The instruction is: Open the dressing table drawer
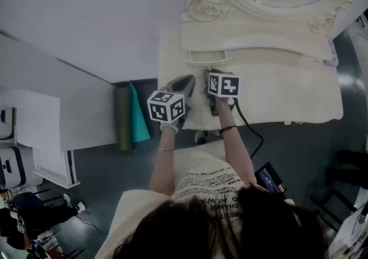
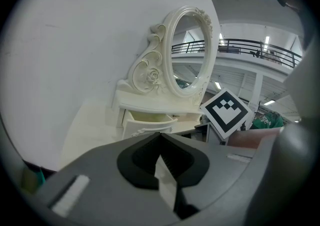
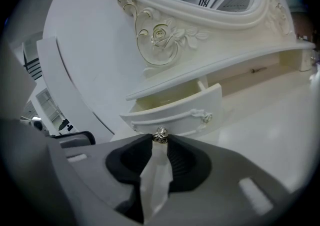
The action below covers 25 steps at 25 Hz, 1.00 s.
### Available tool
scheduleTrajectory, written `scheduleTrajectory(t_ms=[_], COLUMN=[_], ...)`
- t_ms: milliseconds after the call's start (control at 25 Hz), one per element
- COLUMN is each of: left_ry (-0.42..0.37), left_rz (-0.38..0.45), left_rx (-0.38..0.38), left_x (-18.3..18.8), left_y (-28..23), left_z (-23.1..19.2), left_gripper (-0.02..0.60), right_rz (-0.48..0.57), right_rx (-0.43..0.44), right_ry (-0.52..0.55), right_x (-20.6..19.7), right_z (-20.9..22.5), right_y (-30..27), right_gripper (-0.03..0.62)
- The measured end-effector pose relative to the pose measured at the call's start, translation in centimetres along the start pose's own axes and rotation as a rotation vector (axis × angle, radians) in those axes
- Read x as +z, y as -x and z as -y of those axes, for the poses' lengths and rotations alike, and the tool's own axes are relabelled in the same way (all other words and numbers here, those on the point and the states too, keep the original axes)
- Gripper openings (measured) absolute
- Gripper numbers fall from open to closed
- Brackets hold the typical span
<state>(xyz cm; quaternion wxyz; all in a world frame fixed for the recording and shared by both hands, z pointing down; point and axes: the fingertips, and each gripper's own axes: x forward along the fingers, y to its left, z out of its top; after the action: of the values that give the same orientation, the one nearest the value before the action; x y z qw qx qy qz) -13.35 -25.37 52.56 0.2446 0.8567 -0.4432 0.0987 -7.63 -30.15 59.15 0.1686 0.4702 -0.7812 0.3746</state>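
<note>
The right gripper (image 3: 160,141) is seen with its jaws clamped on a small ornate metal knob (image 3: 160,135). The knob is pinched between the jaw tips right at the lower front edge of the drawer (image 3: 177,112). The drawer stands part-way out of the cream dressing table (image 1: 270,51), under the narrow shelf below the carved rose scroll (image 3: 160,34) at the foot of the oval mirror (image 2: 190,52). Its pale inside is exposed from above. A moulded ornament (image 3: 202,116) is carried across the curved drawer front.

The left gripper (image 2: 160,139) is held just beside the right one, on its left in the head view, over the near edge of the tabletop (image 1: 287,94). Its jaws are brought together and nothing is caught between them. From its own view the part-open drawer is seen ahead, and the marker cube (image 2: 226,112) of the right gripper is seen close by on the right.

A black cable (image 1: 248,131) is seen trailing back from the right gripper beside the forearm. On the floor to the left of the dressing table, a dark green rolled mat (image 1: 122,117) is laid against a teal sheet (image 1: 138,115).
</note>
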Motion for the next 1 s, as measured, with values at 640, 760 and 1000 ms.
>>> scheduleTrajectory(t_ms=[640, 760, 1000], left_ry=[-0.001, -0.003, 0.000], left_rz=[-0.015, -0.017, -0.021], left_rx=[-0.013, -0.015, -0.021], left_x=[-0.75, -0.84, -1.01], left_y=[-0.15, -0.01, 0.05], left_z=[0.50, 0.72, 0.70], left_gripper=[-0.002, -0.002, -0.002], right_rz=[0.005, 0.007, 0.012], right_rx=[-0.001, -0.001, -0.003], right_ry=[-0.006, -0.006, -0.010], right_x=[-0.53, -0.66, -0.66], right_z=[0.30, 0.23, 0.25], right_y=[0.39, 0.61, 0.62], right_gripper=[0.101, 0.101, 0.101])
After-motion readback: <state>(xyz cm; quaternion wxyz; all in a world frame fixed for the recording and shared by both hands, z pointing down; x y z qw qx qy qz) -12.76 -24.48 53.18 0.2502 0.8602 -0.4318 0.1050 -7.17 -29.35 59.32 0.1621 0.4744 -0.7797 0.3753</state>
